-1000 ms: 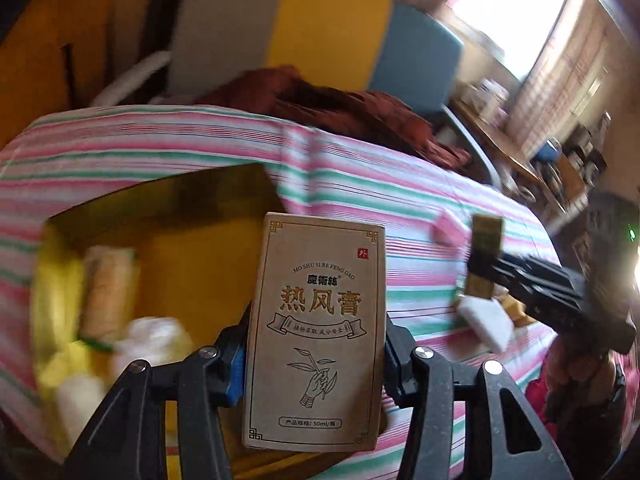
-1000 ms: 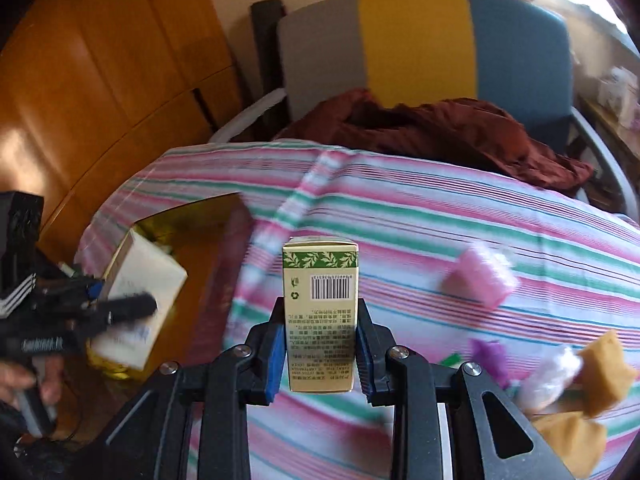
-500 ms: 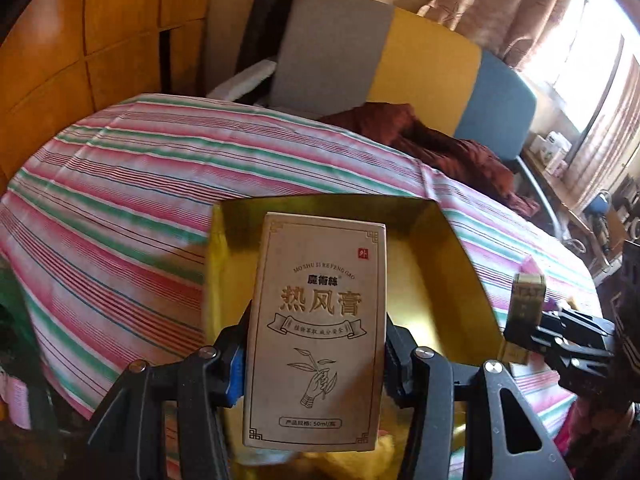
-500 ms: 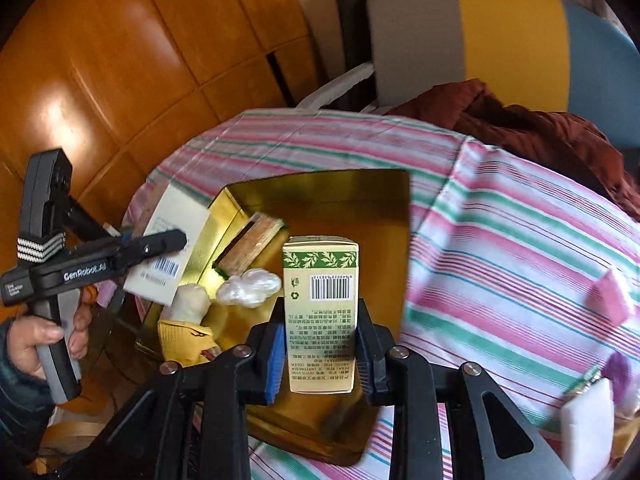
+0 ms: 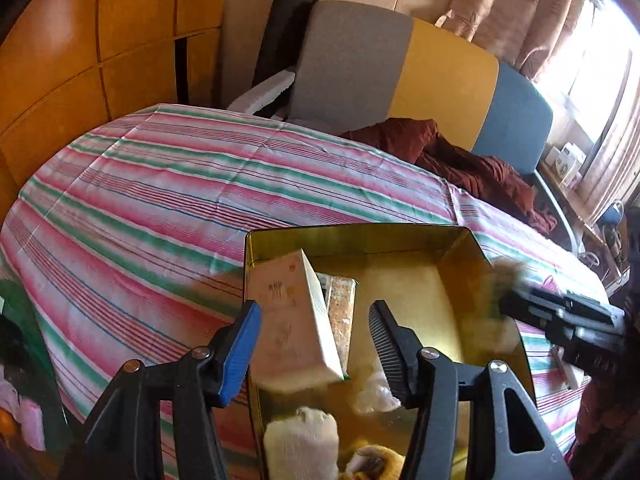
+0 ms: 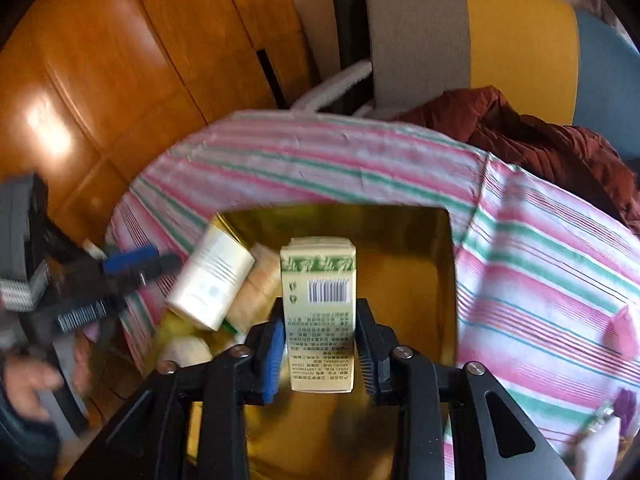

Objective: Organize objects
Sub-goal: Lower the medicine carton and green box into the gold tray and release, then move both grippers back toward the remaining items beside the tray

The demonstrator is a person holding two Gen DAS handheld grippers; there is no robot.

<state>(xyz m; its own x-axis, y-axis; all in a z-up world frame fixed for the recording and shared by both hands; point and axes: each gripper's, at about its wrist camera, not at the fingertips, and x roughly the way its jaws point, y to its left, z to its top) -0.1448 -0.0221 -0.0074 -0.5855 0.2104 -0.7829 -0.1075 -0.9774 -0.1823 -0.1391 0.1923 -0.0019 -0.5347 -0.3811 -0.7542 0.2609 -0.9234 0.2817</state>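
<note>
While the left gripper [image 5: 314, 334] opens its jaws, the tan carton [image 5: 294, 324] with faint printing it let go tips free between them, touching neither pad, over the 9 o'clock side of the gold tin [image 5: 360, 236] on the striped tablecloth [image 5: 160, 200]. The right gripper [image 6: 320, 344] is opening too; its small cream box [image 6: 319, 312], with a green leaf band and a barcode, stands upright between the jaws above the tin's middle, a gap showing at the right pad. A wrapped white bundle [image 5: 300, 436] lies at 6 o'clock in the tin.

L claw [image 5: 314, 334] & R claw [image 6: 320, 344] both opening, angled downward.
</note>
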